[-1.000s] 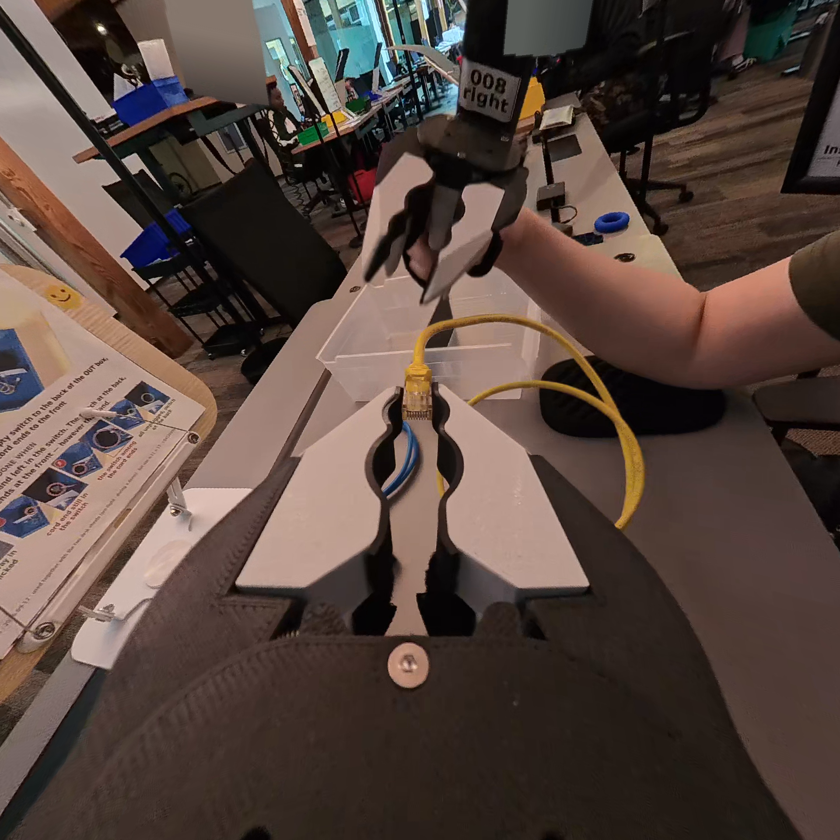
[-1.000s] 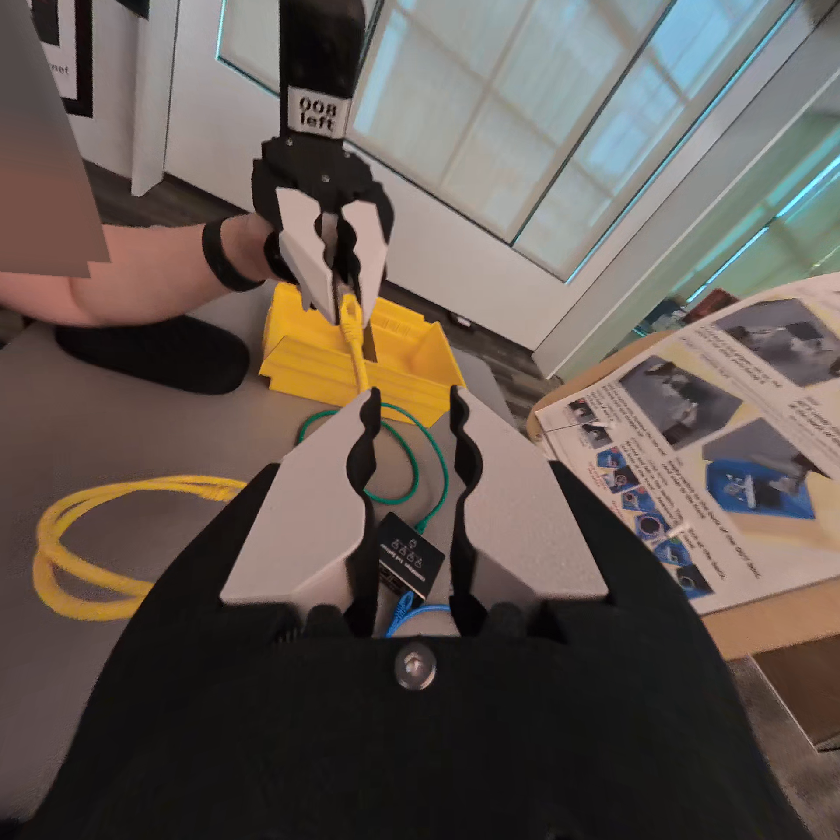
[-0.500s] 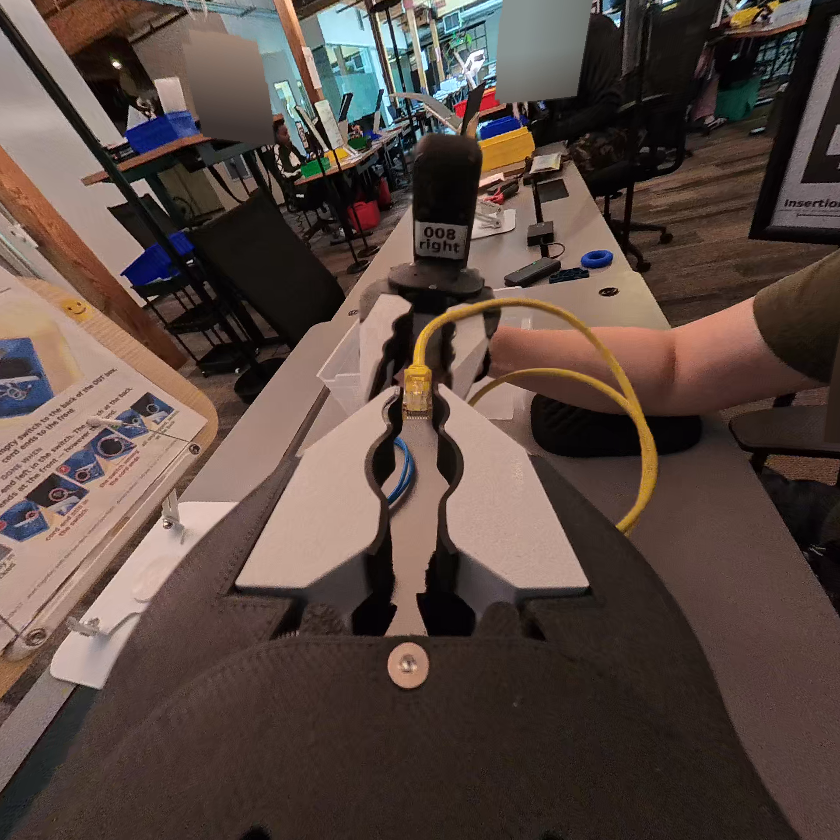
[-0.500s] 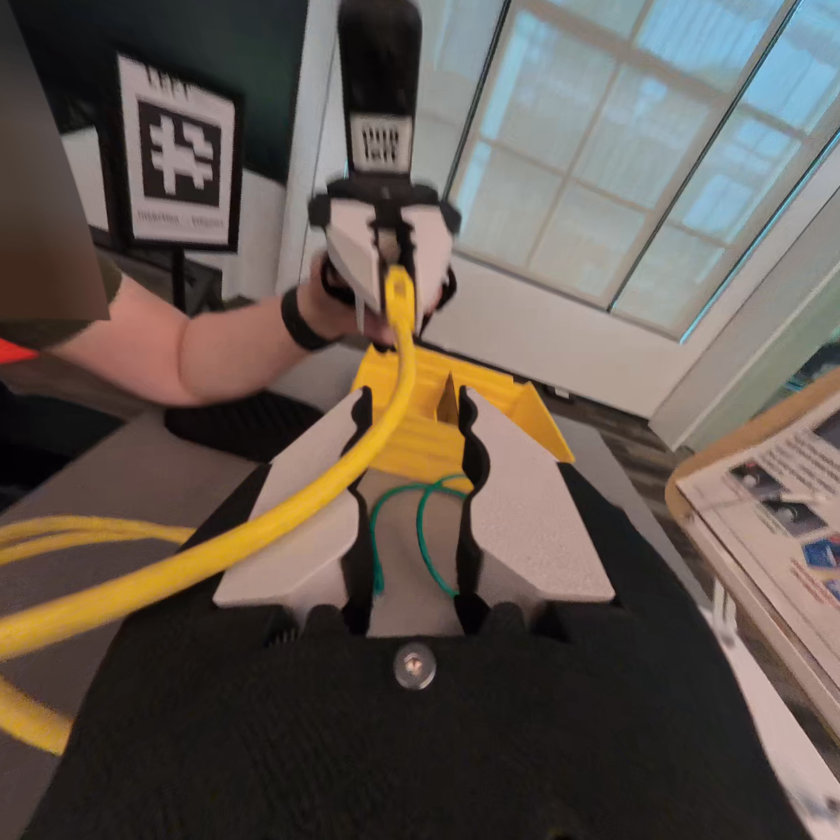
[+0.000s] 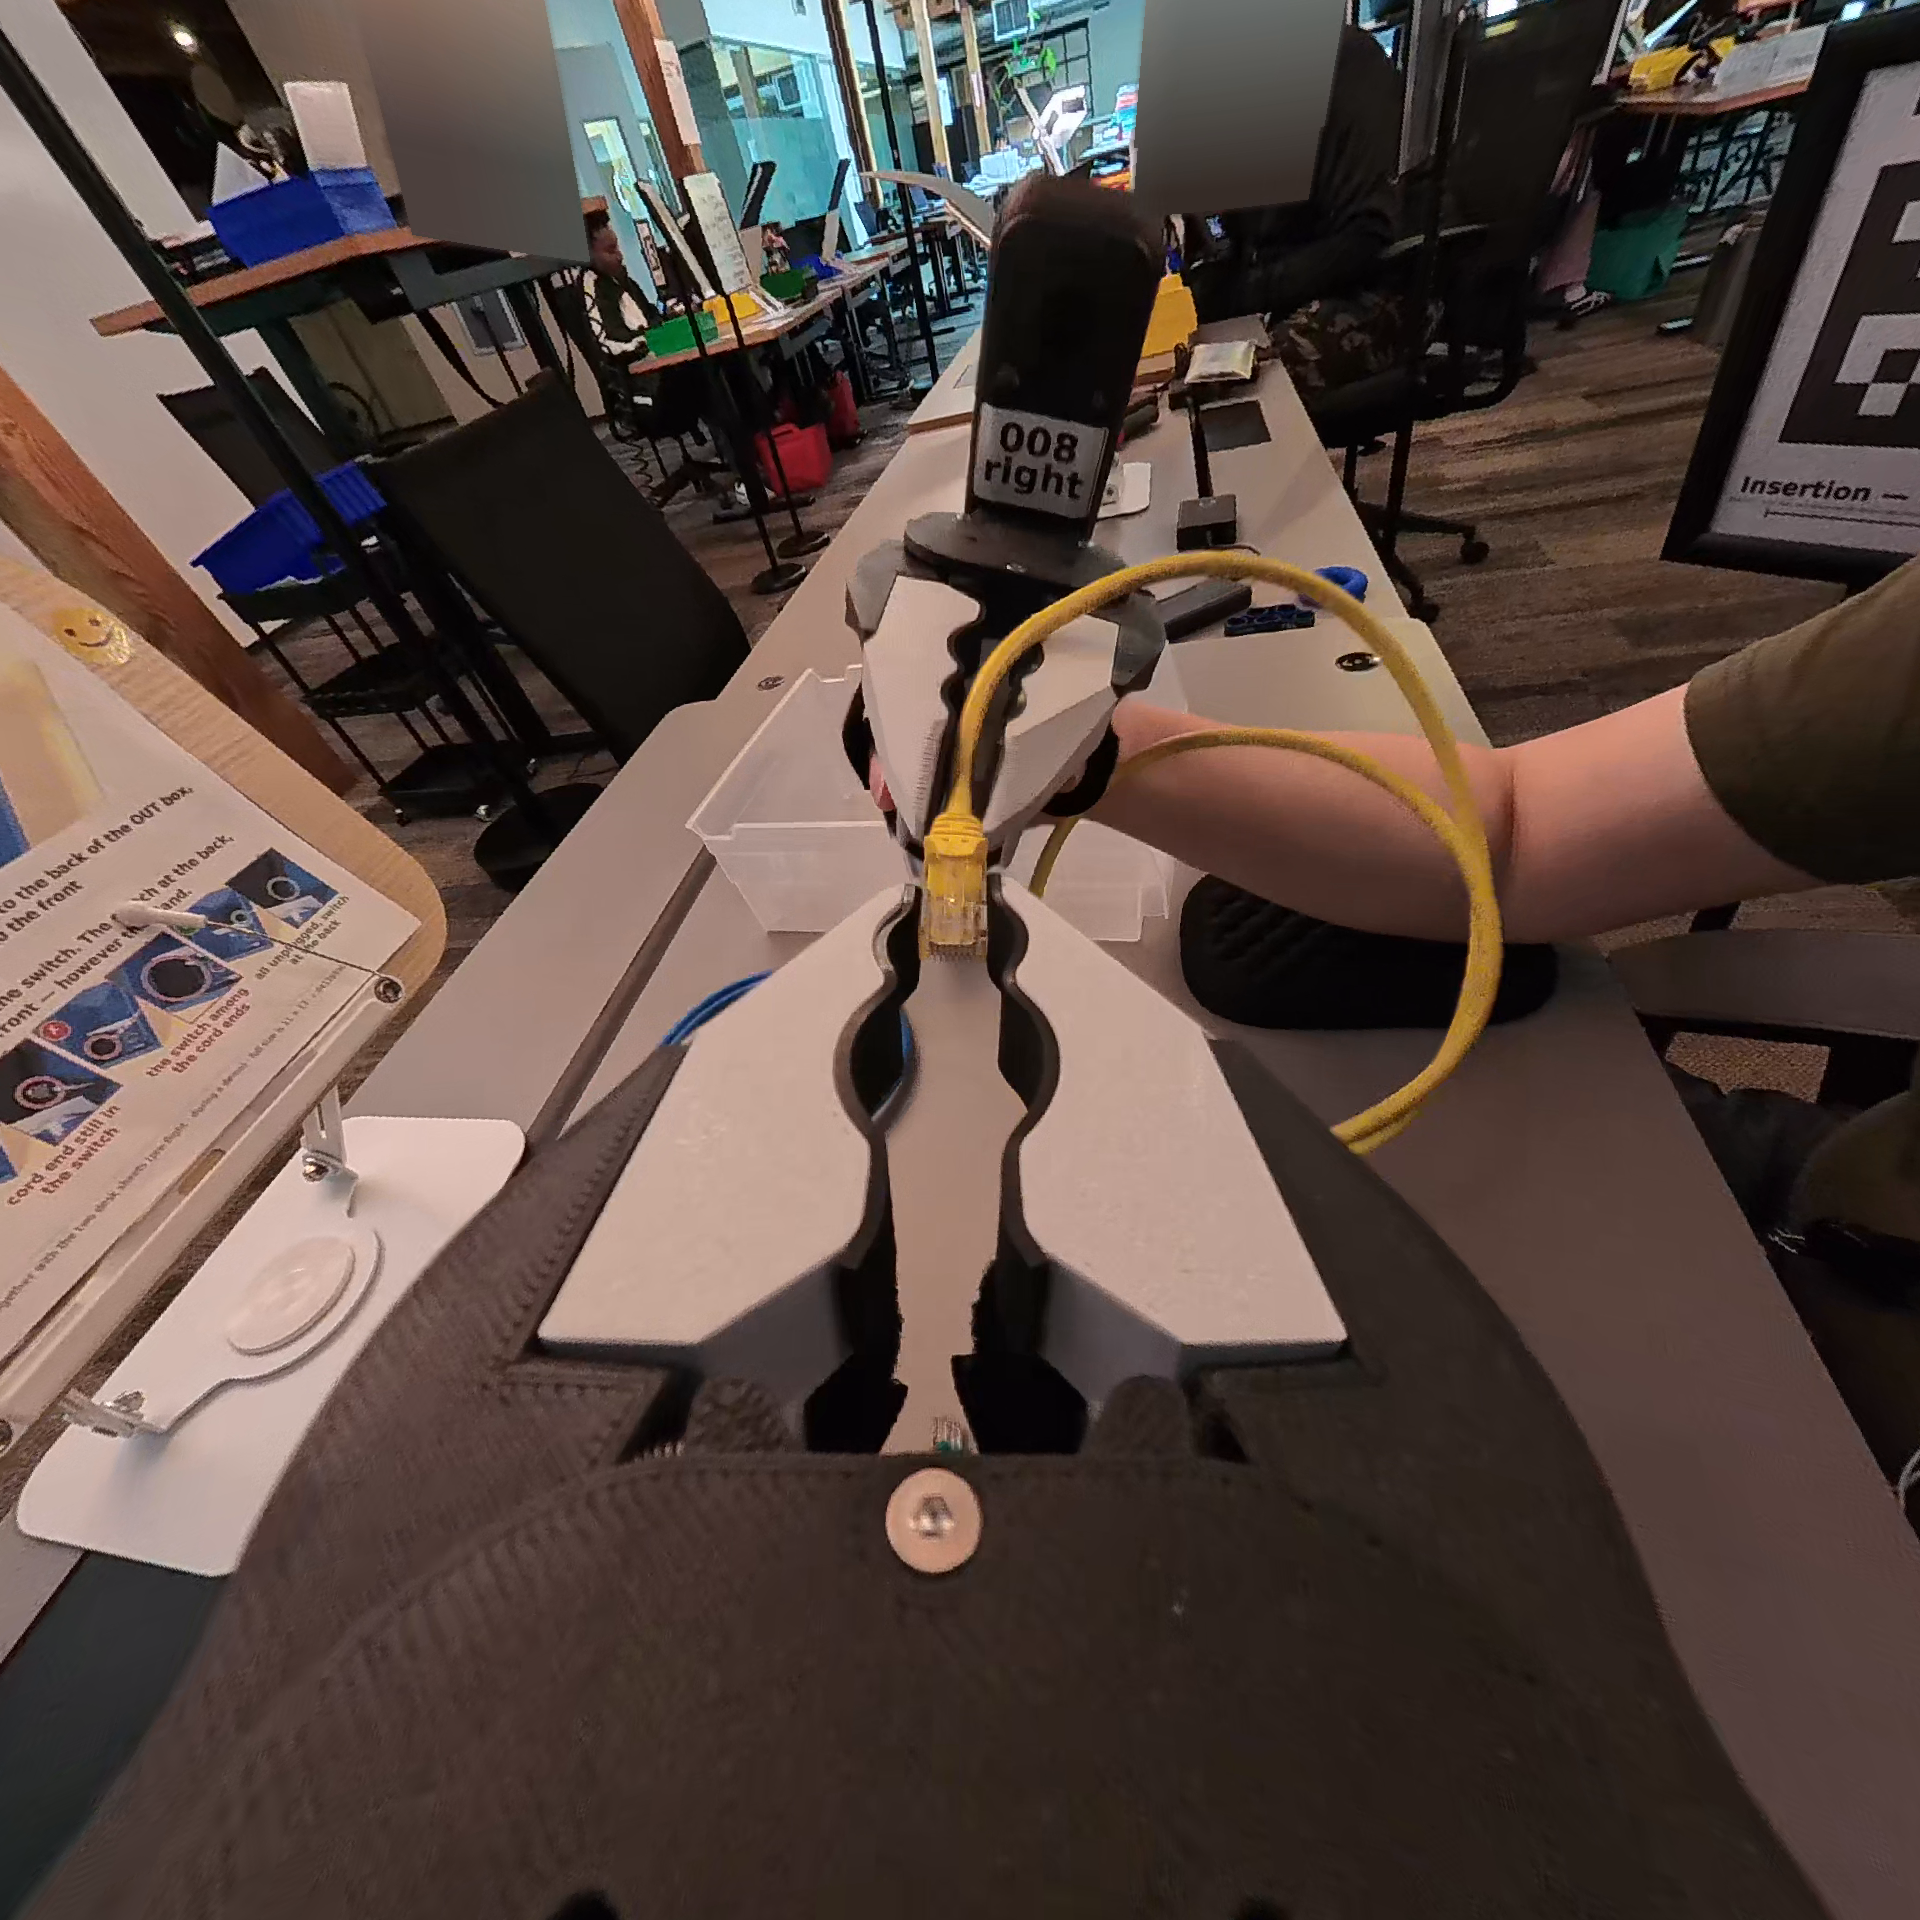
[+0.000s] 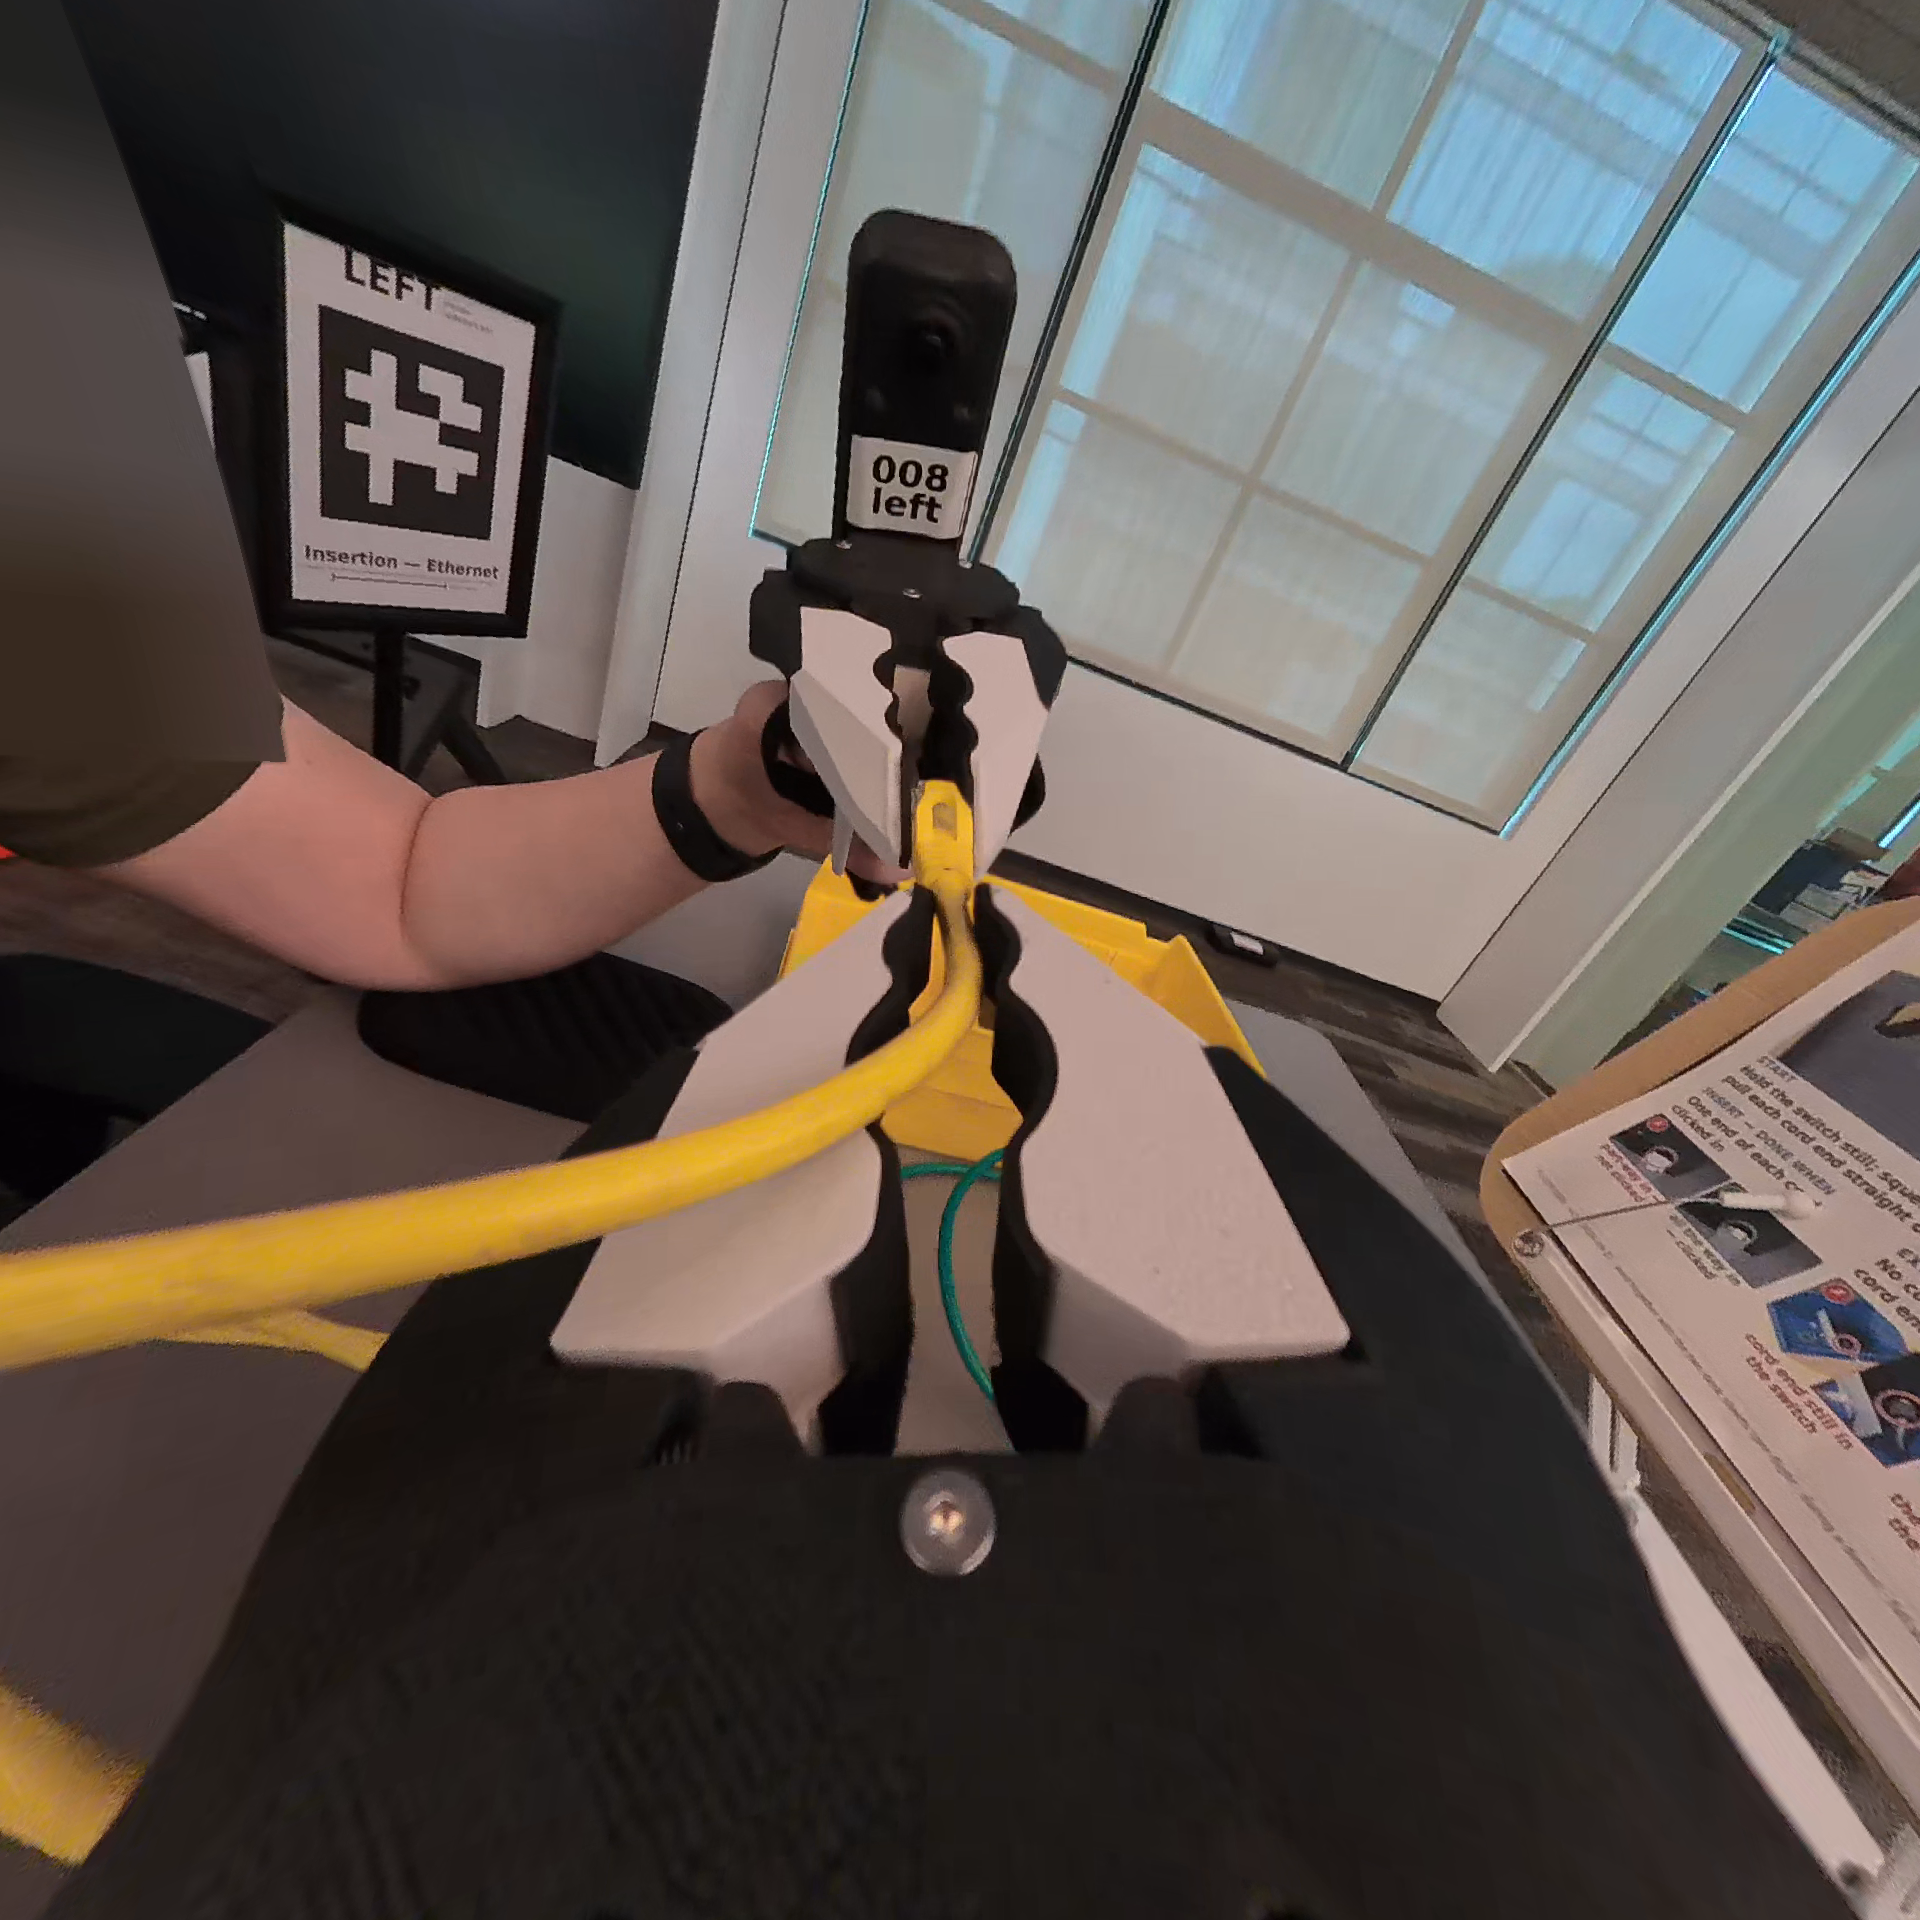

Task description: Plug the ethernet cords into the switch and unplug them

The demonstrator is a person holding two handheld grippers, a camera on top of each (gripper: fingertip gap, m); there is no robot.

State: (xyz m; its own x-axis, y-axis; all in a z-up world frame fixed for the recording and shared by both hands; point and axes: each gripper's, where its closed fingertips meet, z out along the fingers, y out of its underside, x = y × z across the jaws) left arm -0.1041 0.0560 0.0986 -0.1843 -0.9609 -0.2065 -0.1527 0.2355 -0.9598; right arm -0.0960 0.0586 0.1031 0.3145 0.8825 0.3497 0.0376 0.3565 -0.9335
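Note:
My left gripper (image 5: 951, 899) is shut on the plug (image 5: 954, 883) of a yellow ethernet cord (image 5: 1475, 935) and holds it above the grey table. My right gripper (image 6: 948, 904) faces it tip to tip and is shut on the same cord (image 6: 623, 1195) just behind the plug (image 6: 943, 826). Each gripper shows in the other's view: the right one (image 5: 961, 823) and the left one (image 6: 930, 847). The cord loops out to the side and back down. A blue cord (image 5: 727, 1008) and a green cord (image 6: 966, 1226) lie on the table below. The switch is not in view.
A clear plastic bin (image 5: 790, 810) stands behind the right gripper and a yellow bin (image 6: 1174, 987) behind the left one. A black wrist rest (image 5: 1351, 977) lies under the person's arm. An instruction board (image 5: 156, 987) stands at the table's side. A framed marker sign (image 6: 405, 436) stands beyond the table. Both grippers' tips are close together, under 4 cm apart.
My right gripper came down from above, lined up facing my left gripper and closed on the yellow cord behind the plug. My left gripper kept hold of the plug.

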